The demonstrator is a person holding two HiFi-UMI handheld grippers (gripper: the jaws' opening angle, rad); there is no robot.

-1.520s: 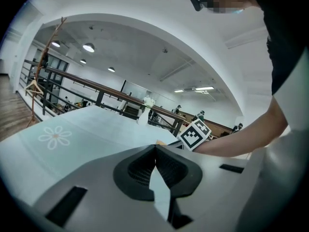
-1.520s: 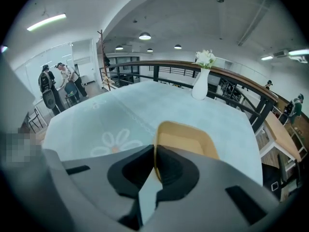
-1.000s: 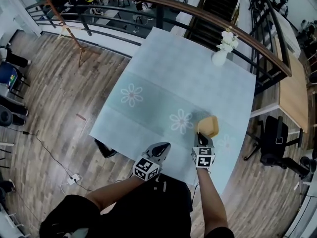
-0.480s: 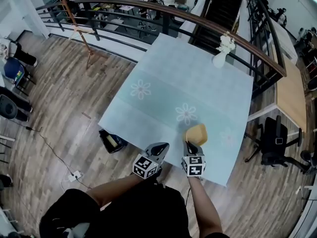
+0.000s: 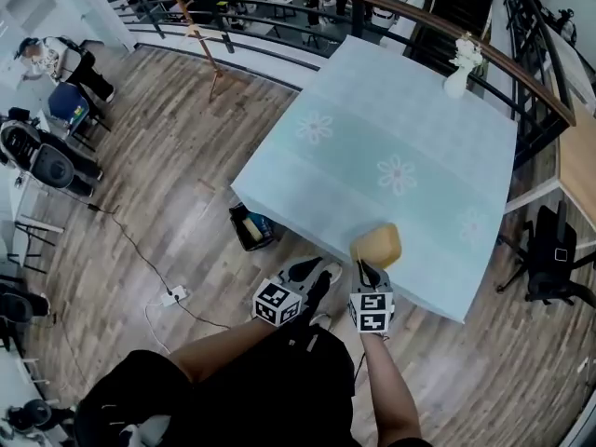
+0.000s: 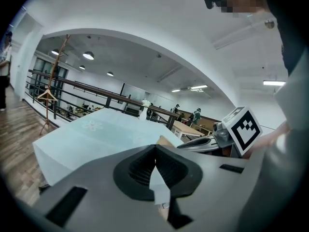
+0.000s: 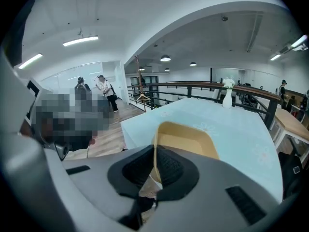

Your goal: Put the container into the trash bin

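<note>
Black short-sleeved top (image 5: 279, 394)

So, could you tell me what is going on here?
A person holds a gripper in each hand. The right gripper is shut on the rim of a tan plastic container, held over the near edge of the light blue table. The left gripper is shut and empty. The small dark trash bin stands on the wooden floor beside the table; the container is not yet in it.

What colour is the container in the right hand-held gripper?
The container is pale yellow-tan, best seen in the right gripper view.
</note>
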